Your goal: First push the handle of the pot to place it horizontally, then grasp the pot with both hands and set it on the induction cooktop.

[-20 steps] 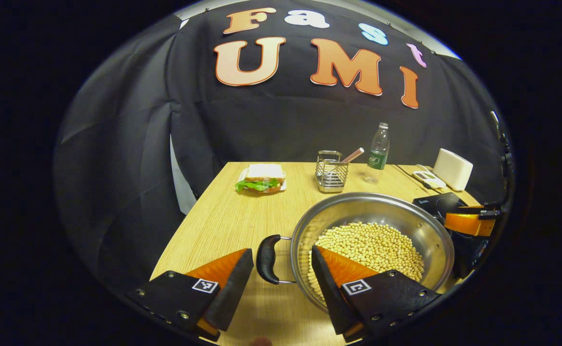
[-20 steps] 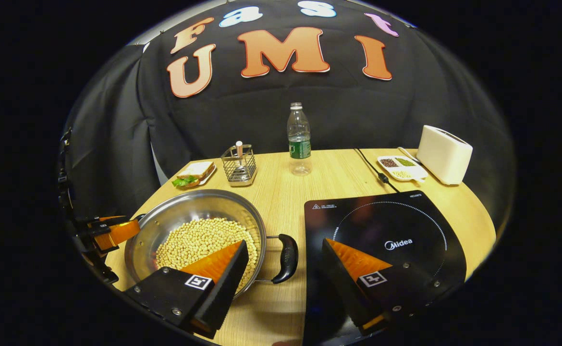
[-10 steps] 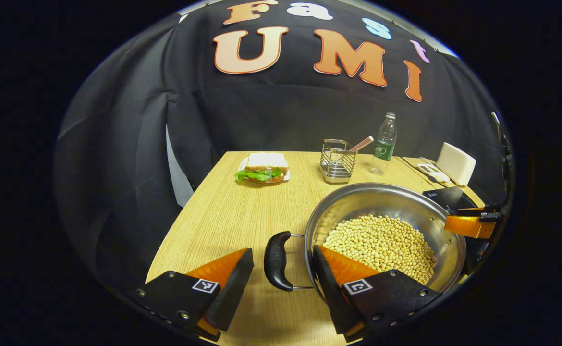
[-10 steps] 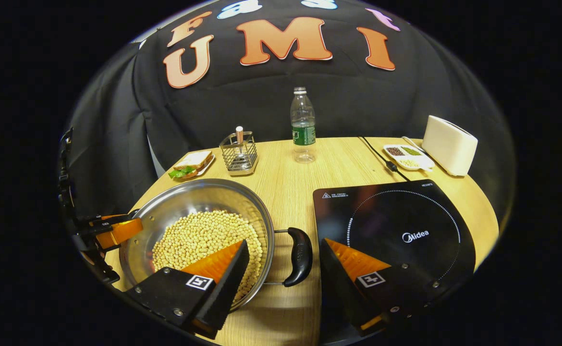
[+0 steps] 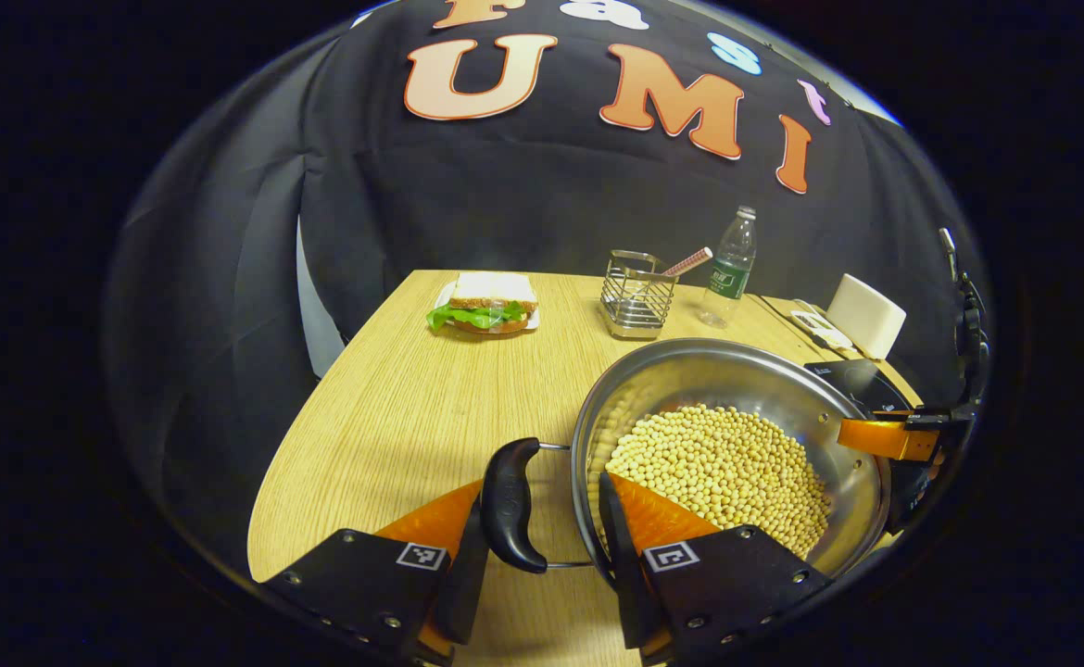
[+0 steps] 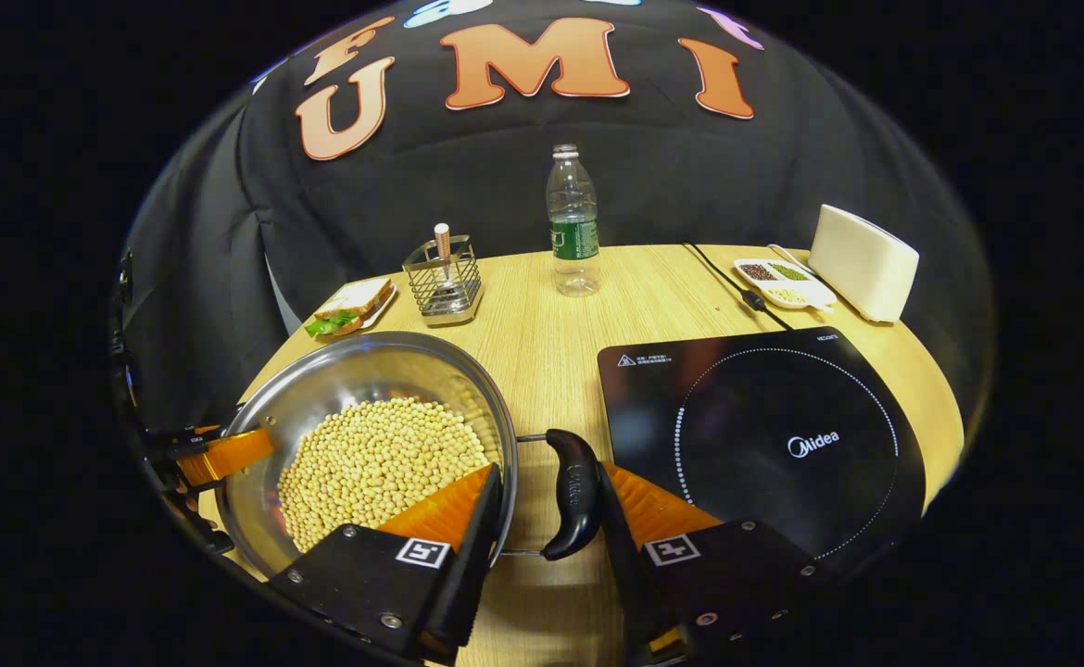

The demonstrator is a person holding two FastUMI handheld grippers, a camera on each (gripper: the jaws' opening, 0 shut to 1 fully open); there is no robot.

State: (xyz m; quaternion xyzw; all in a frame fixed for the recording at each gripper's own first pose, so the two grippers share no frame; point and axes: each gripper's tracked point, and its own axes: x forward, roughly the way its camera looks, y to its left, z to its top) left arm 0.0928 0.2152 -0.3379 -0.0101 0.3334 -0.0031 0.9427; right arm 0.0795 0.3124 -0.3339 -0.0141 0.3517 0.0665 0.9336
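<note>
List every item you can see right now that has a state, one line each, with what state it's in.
Pot: on the table, holding soybeans, not yet on the cooktop.
Left handle: horizontal, between the left gripper fingers.
Right handle: horizontal, between the right gripper fingers.
Induction cooktop: bare.
Water bottle: upright, capped.
Wire holder: upright, one utensil inside.

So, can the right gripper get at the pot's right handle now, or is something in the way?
Probably yes. The right gripper already straddles the black handle: one finger beside it, the other by the pot rim. Nothing lies between; whether both fingers press yet, I cannot tell.
</note>
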